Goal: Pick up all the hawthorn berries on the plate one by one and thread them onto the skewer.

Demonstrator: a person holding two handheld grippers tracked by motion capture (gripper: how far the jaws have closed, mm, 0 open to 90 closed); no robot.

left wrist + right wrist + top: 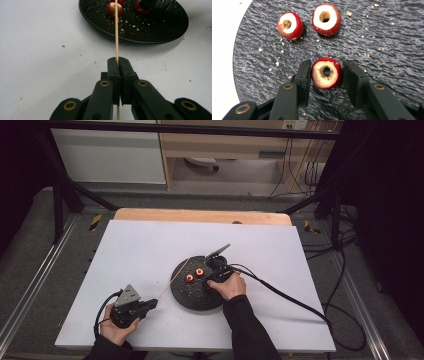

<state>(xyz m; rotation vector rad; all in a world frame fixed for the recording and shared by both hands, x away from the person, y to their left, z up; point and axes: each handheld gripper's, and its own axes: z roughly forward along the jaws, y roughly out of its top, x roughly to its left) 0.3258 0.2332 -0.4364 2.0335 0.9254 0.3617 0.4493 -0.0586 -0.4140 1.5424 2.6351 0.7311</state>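
A black slate plate (387, 50) holds three red fruit pieces with hollowed cores. My right gripper (327, 67) is shut on the nearest cored fruit piece (326, 75), one jaw against each side of it. Two more pieces (290, 25) (326, 19) lie just beyond on the plate. In the high view the right gripper (209, 281) sits over the plate (195, 297). My left gripper (117, 61) is shut on a thin wooden skewer (116, 37), whose far end reaches over the plate rim toward a fruit piece (111, 10). From above, the left gripper (152, 304) rests at the front left of the plate.
The plate lies on a white board (150, 250) over a wooden table (200, 215). Crumbs dot the plate and the board near it. Cables (290, 297) trail from the right gripper off to the right. A black frame post (57, 205) stands at the back left.
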